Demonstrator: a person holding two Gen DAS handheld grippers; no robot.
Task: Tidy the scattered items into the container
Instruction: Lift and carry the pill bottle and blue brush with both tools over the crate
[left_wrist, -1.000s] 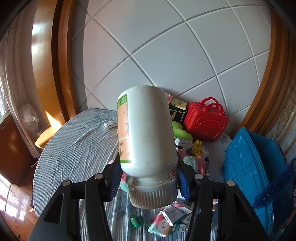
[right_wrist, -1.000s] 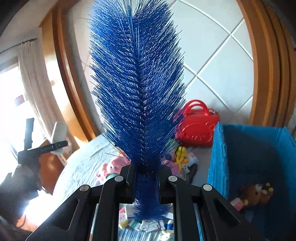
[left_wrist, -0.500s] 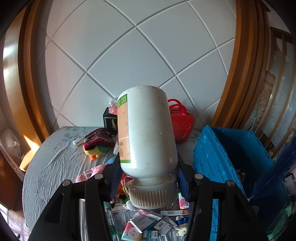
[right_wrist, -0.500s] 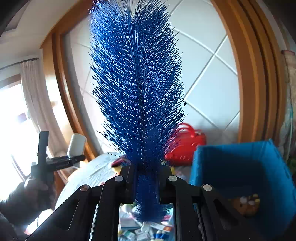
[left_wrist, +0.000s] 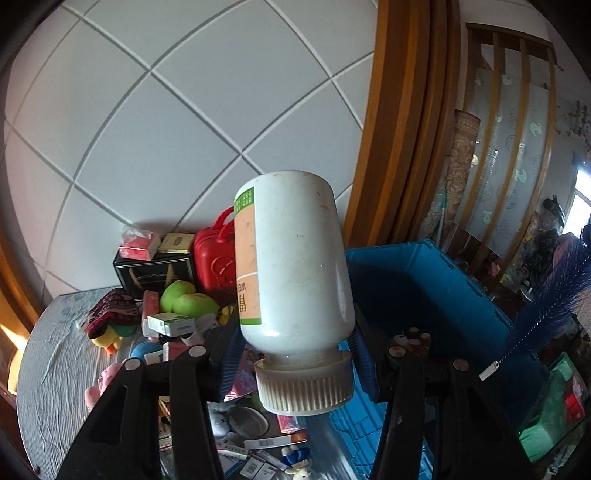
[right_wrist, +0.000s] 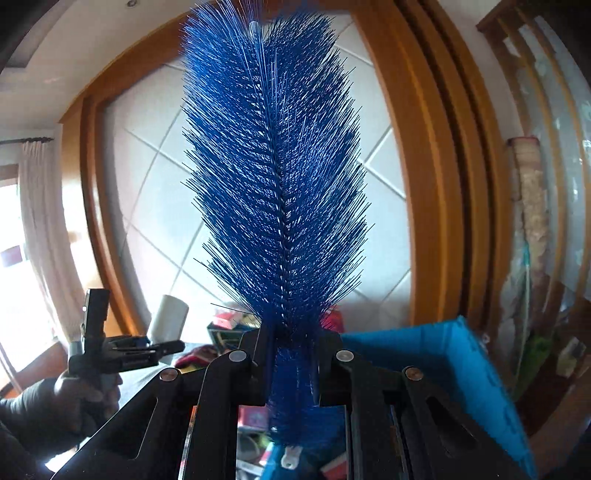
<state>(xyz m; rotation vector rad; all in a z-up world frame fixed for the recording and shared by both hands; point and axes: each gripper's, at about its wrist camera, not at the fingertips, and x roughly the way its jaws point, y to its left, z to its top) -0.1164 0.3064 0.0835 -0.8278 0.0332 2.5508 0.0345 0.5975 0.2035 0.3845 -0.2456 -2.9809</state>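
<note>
we carry a white plastic bottle (left_wrist: 295, 266) clenched in the left gripper (left_wrist: 295, 354) and a blue bristle brush (right_wrist: 277, 184) in the right gripper (right_wrist: 291, 373); next, release both over the blue plastic crate (left_wrist: 436, 280) at right

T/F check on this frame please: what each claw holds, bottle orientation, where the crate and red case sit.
1. The left claw grips a white bottle. True.
2. The bottle's ribbed cap points away from the camera. False: the cap faces the camera.
3. The right claw is empty. False: it is shut on a blue bristle brush.
4. The blue crate lies right of the bottle in the left wrist view. True.
5. The red case is inside the crate. False: it stands on the table.
</note>
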